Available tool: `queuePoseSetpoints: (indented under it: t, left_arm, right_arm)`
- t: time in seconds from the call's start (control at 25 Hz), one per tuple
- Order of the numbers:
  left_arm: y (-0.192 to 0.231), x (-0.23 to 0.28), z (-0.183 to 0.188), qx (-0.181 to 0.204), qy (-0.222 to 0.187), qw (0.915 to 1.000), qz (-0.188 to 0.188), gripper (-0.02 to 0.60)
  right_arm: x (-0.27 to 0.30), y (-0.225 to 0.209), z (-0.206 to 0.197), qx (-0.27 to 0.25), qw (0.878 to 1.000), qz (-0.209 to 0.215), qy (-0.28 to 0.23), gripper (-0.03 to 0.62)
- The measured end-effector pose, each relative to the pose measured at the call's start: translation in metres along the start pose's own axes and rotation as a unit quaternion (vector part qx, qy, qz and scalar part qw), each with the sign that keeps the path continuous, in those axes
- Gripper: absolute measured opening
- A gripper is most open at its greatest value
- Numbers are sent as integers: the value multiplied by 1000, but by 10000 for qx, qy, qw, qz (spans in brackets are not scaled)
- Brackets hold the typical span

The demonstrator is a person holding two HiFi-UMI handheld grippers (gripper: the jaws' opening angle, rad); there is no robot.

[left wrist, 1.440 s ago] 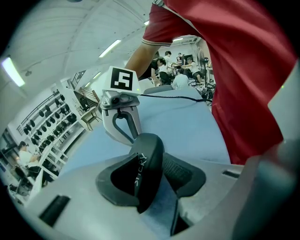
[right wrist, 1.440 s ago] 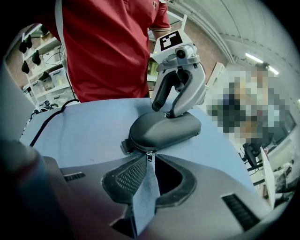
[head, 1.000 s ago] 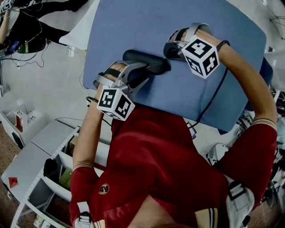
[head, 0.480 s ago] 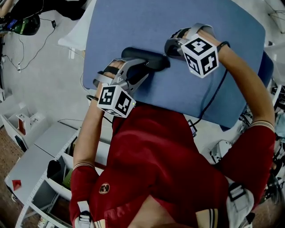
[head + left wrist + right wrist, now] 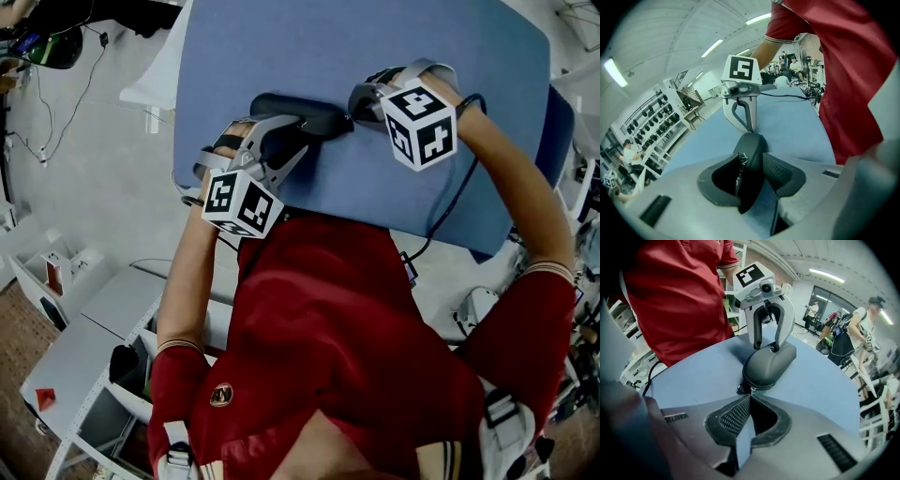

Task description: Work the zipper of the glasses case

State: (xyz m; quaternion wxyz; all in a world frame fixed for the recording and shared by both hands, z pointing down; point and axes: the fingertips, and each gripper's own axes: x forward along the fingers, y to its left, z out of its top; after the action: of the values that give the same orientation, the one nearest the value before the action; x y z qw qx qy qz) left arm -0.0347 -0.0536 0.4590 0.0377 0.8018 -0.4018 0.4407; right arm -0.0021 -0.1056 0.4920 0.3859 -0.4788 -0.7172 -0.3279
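Note:
A black glasses case (image 5: 298, 113) lies on the blue table (image 5: 375, 37), near its front edge. My left gripper (image 5: 278, 142) is clamped across the case's left part; in the left gripper view the case (image 5: 750, 152) fills the gap between the pads. My right gripper (image 5: 355, 110) is at the case's right end. In the right gripper view its jaws are shut on the small zipper pull (image 5: 750, 389) at the tip of the case (image 5: 769, 364). Each gripper shows in the other's view: the left gripper (image 5: 767, 347) behind the case, the right gripper (image 5: 750, 129) at its far end.
The table's front edge (image 5: 394, 225) runs just before my body. A black cable (image 5: 450, 202) trails off the right gripper over that edge. White shelving (image 5: 84, 375) stands on the floor at lower left. People and racks show in the background of both gripper views.
The head view has shifted a little. Both grippers keep their places at the two ends of the case, and the case stays put on the table.

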Motion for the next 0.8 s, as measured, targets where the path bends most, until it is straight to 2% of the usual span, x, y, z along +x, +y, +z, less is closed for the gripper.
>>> queuePoseSetpoints:
  t: [0.28,0.48,0.6,0.8]
  left_arm:
    - [-2,5,-4,60,-184,9998,-42,147]
    - [1,-5,-7,62,-385,9992,-52,149]
    - [1,-5,-7,146,-543,9983,-140,149]
    - [4,-9,-5,160,-743,9967,-285,149]
  right_arm:
    - [11,14,6,806,9958,-399,165,-2]
    - [16,14,22,1554,9837,-847,305,-2]
    - [17,15,26,2208,9659,-1274,452,-2]
    - [23,14,43,3319,9231,-1921,295,-2]
